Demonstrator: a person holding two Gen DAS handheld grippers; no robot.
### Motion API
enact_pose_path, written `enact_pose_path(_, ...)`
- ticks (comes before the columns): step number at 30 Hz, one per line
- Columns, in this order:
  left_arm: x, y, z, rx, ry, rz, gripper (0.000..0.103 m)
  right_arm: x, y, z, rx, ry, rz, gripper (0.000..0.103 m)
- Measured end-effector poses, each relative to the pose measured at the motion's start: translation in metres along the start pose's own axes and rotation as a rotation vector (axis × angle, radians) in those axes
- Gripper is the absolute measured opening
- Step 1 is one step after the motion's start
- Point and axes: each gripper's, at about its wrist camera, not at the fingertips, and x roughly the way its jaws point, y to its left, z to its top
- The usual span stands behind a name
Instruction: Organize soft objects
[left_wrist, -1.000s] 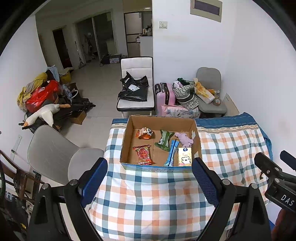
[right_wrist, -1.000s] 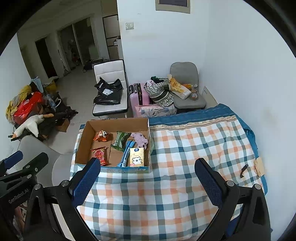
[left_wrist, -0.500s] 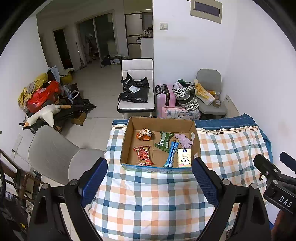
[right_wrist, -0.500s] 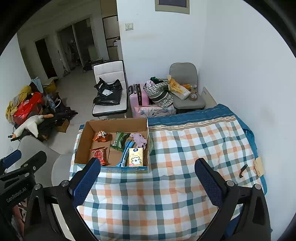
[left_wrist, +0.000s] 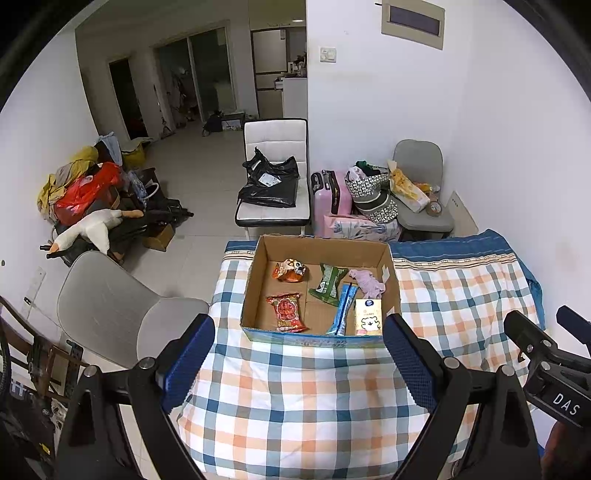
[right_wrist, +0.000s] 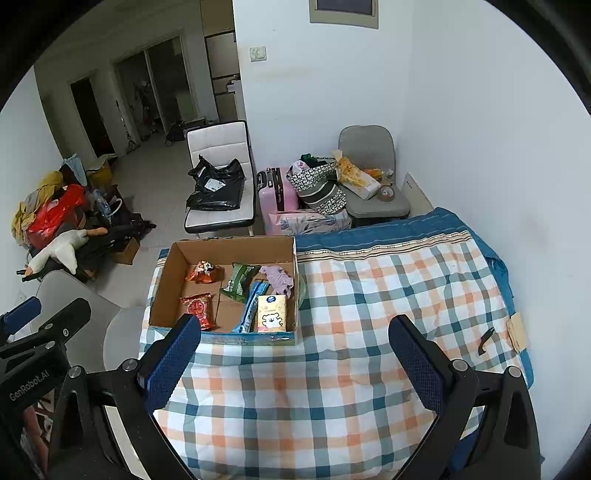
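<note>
readable text: two labels, both on the claws

the right claw (left_wrist: 554, 373), seen at the edge of the left wrist view, bears "das" in white letters; the left claw (right_wrist: 33, 354), in the right wrist view, bears "genrobot.ai"; print on the snack packets is too small to read.

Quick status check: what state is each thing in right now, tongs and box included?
Left tongs: open, empty.
Right tongs: open, empty.
Cardboard box: open-topped, on the checked blanket.
Red snack packet: flat in box.
Tissue pack: in box's near right corner.
</note>
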Motion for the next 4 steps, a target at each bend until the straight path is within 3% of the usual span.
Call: enact_pose_path(4, -0.0014, -0.0002, 0.0017, -0.002, -0.004, 0.001, 0.093, -0.0004, -0.0011, 0.0008, 0.003, 0.001, 0.001, 0.103)
